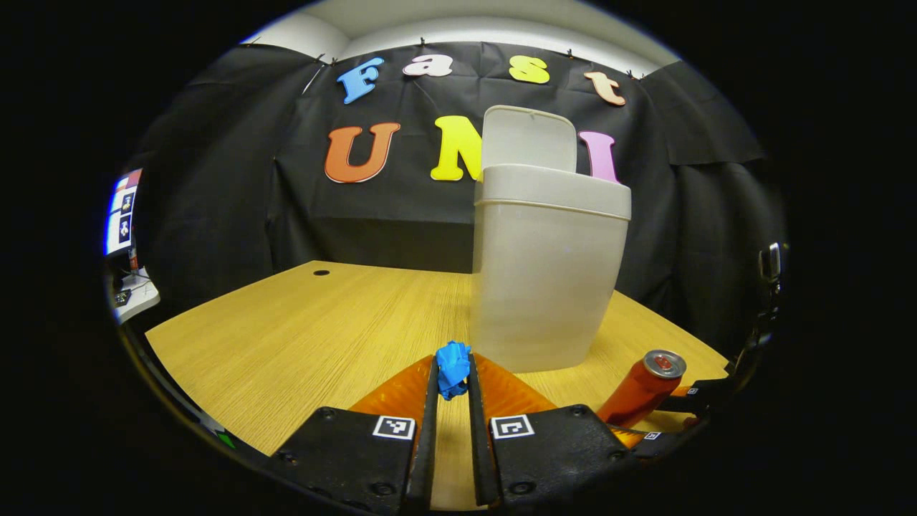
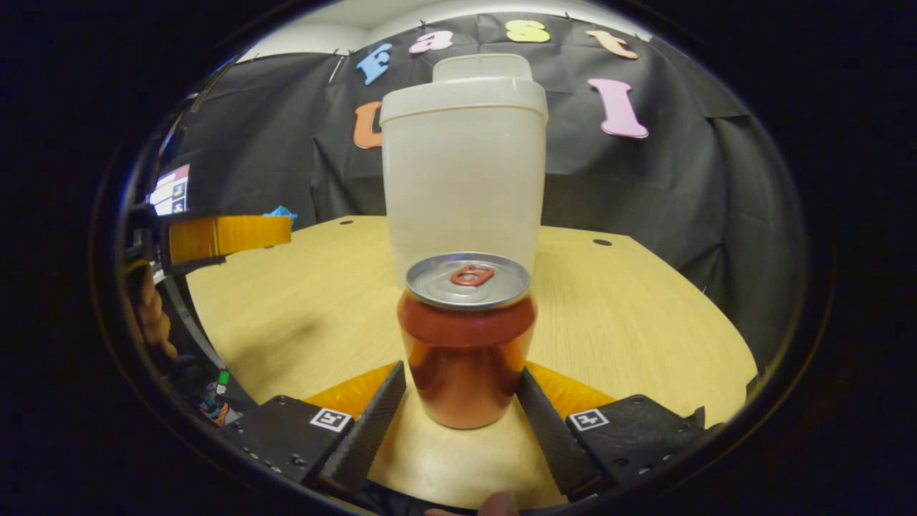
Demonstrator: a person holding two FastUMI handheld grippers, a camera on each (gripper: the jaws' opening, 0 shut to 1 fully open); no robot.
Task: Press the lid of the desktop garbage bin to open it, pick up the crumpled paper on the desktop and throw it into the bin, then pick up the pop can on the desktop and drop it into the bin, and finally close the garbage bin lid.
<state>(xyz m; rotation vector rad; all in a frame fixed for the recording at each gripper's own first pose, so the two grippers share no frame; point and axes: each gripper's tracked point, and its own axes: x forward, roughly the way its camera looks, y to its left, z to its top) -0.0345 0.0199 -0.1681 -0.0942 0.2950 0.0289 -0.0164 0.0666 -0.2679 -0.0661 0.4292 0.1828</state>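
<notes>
The white garbage bin (image 1: 548, 279) stands on the wooden table with its lid (image 1: 530, 136) tipped up and open. A blue crumpled paper (image 1: 453, 367) is pinched between the fingertips of my left gripper (image 1: 453, 380), just in front of the bin and above the table. The orange-red pop can (image 2: 466, 344) stands upright between the fingers of my right gripper (image 2: 462, 376), which press on both its sides, with the bin (image 2: 464, 172) right behind it. In the left gripper view the can (image 1: 641, 390) is at the lower right. The left gripper (image 2: 283, 228) with the paper (image 2: 279, 213) hovers at the left.
The wooden table (image 1: 301, 337) has small round holes (image 1: 321, 272) near its back edge. A screen (image 1: 122, 211) and clutter sit off the table's left side. A hand (image 2: 150, 315) holds the left gripper. Black cloth walls the booth behind.
</notes>
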